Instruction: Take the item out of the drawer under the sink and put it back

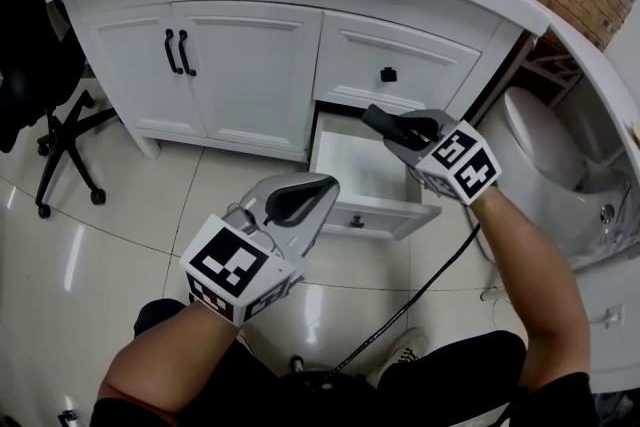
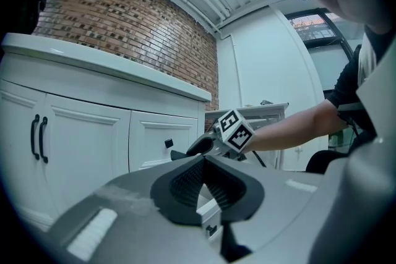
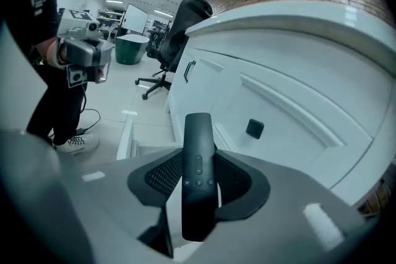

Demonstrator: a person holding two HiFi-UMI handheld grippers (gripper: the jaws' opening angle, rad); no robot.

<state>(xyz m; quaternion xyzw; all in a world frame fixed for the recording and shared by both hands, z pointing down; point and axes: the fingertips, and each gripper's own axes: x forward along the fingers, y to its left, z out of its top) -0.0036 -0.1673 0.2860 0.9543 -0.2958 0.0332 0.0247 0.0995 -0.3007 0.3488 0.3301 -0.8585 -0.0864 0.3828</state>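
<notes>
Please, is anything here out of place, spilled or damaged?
Only the drawer stands out: it is pulled wide open, and the part in view shows nothing inside. The right tongs grip a remote close to it. Nothing looks spilled or damaged.

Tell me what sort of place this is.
Probably a bathroom set-up inside a larger workshop hall: a white vanity cabinet, a toilet beside it, and an office chair with open floor behind.
</notes>
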